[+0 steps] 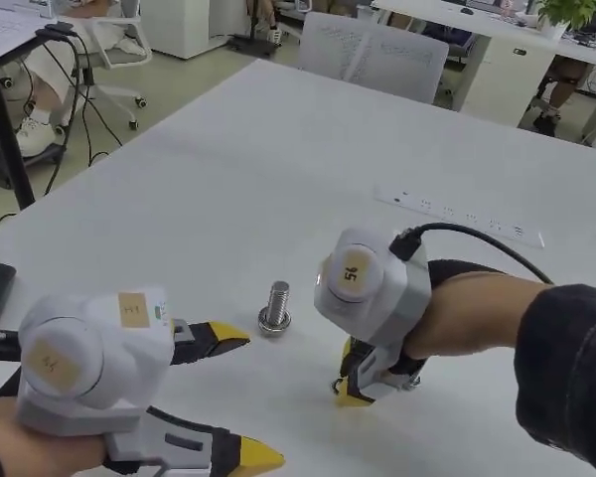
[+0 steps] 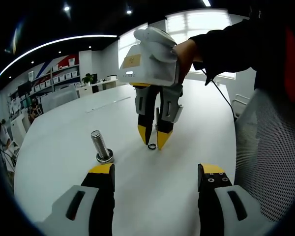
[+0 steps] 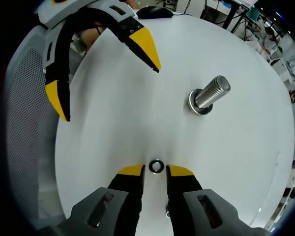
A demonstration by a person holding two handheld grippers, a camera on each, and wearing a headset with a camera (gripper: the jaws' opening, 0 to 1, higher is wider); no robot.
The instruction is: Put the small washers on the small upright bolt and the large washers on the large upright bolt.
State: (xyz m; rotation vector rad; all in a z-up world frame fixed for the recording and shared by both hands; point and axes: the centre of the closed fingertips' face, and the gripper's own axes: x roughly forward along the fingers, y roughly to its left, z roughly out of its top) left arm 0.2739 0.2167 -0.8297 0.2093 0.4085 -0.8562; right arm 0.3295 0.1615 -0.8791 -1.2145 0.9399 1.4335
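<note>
Jaws narrowly apart, the right gripper (image 3: 156, 171) sets its tips at the small washer (image 3: 156, 166) lying flat at lower centre, apparently the pick-up step, which needs a square pinch before carrying it to the upright bolt (image 3: 209, 94).

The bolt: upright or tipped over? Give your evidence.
Upright: the bolt stands on the table, its threaded shank pointing straight up.

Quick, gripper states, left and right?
Left gripper: open, empty.
Right gripper: narrowly open, tips either side of a washer on the table, not gripping.
</note>
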